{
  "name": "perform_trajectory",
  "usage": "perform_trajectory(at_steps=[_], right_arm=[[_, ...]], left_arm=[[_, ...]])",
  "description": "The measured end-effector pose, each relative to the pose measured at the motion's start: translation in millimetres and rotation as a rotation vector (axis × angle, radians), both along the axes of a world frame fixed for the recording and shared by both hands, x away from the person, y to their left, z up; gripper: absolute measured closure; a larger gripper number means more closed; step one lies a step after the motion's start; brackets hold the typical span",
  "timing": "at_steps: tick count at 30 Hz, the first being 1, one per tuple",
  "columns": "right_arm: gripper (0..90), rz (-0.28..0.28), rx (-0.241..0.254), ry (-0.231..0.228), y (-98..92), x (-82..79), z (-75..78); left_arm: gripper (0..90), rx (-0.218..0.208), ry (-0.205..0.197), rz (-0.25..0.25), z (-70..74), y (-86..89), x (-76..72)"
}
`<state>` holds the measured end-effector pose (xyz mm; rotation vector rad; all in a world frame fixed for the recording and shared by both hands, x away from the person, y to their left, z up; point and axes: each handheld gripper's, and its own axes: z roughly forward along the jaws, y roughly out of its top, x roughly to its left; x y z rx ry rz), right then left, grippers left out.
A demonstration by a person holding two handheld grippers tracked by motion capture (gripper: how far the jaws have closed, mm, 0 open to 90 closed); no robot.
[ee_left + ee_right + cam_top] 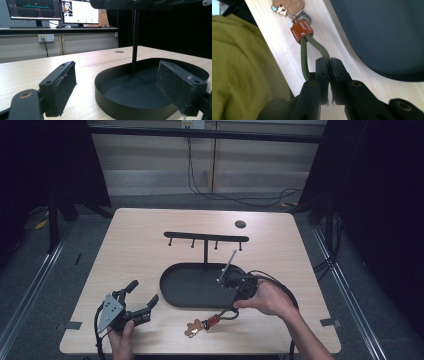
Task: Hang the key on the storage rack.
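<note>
left gripper (142, 301) gapes wide; right gripper (329, 65) clamped tight.

In the right gripper view, one strand of the olive-green braided cord loop (304, 58) vanishes between the shut black jaws. The tan bear-shaped leather charm (288, 6) is cut off by the top edge, and the lettering on the brown leather tab (301, 30) is too small to read. A blurred yellow-green sleeve (242, 72) hides the table at left.

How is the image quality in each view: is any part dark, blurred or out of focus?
High view: the table is evenly lit, the surroundings dark. Left gripper view: the near jaws are soft, the monitors glow brightly. Right gripper view: the green cord loop is sharp, the key charm and the yellow-green sleeve blurred.
</note>
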<state>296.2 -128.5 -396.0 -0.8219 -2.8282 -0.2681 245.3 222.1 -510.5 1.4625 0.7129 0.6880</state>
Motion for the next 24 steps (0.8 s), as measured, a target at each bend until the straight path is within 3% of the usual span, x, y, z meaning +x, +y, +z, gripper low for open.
perform_trajectory(at_steps=[9,24], right_arm=[[85.6,-0.013,-0.022,-0.028,6.7,4.7,21.1],[85.7,0.033,-0.030,-0.047,28.8,17.5,67.4]], left_arm=[[15.7,0.001,0.001,0.000,0.0,0.0,0.0],[15.7,0.002,0.000,0.000,0.0,0.2,0.0]])
